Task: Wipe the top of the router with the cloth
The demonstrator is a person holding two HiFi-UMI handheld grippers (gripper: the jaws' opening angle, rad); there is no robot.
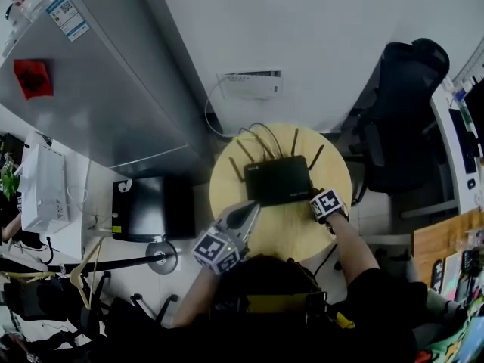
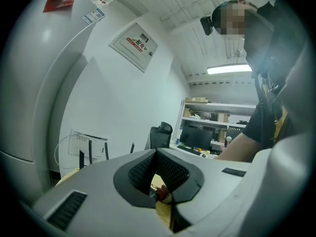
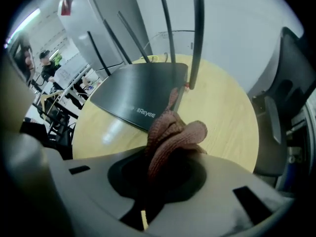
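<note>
Your right gripper (image 3: 167,168) is clenching the rust-brown knitted cloth (image 3: 174,134) just beside a front corner of the flat black plastic router (image 1: 278,180) on the round wooden desk (image 1: 291,237). Your left gripper (image 2: 157,155) is hovering clenched, empty.

Router (image 1: 278,180) on round table (image 1: 291,231), chair (image 1: 404,104) to its right

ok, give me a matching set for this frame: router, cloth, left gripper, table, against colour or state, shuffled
Things:
1. router
2. cloth
3. left gripper
4. table

Colour or state:
A. round, light wood
B. jaws together, nothing held
C. black, lying flat on the table
D. reddish-brown, pinched in the right gripper

Pairs: 1-C, 2-D, 3-B, 4-A
</note>
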